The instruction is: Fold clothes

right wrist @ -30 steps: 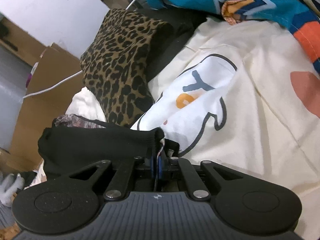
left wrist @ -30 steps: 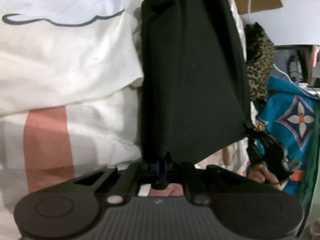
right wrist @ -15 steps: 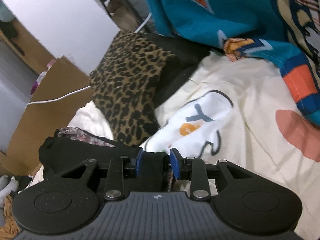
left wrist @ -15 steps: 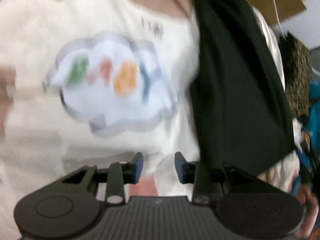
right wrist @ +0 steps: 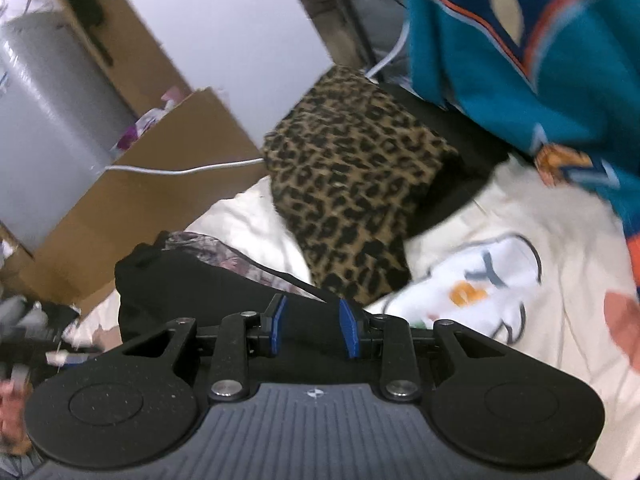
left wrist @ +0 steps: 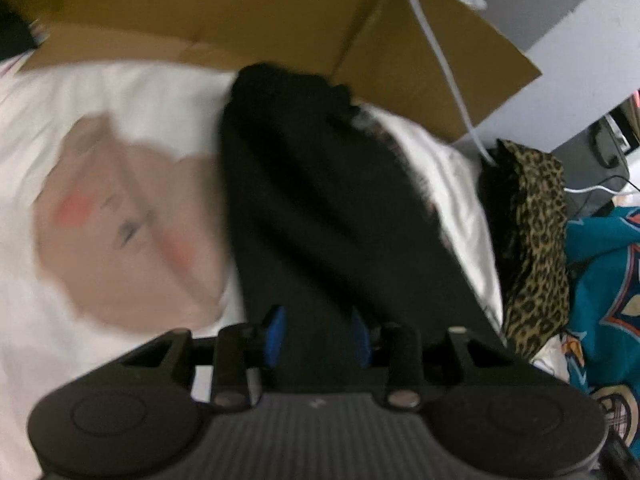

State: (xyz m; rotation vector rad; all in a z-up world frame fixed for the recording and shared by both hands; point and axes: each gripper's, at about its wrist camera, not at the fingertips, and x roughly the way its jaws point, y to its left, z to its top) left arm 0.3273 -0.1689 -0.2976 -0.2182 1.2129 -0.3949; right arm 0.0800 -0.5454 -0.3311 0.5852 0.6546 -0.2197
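- The left gripper [left wrist: 318, 336], which was pinching the black garment [left wrist: 320, 208] a second ago, is now standing spread over it, the cloth running toward 12 o'clock across the cream printed sheet [left wrist: 100, 216].
- The right gripper [right wrist: 312, 330] is likewise spread, having let go; this fold is probably finished.
- The black garment [right wrist: 192, 292] is lying as a long dark strip, the leopard-print cloth [right wrist: 352, 200] at 1 o'clock.
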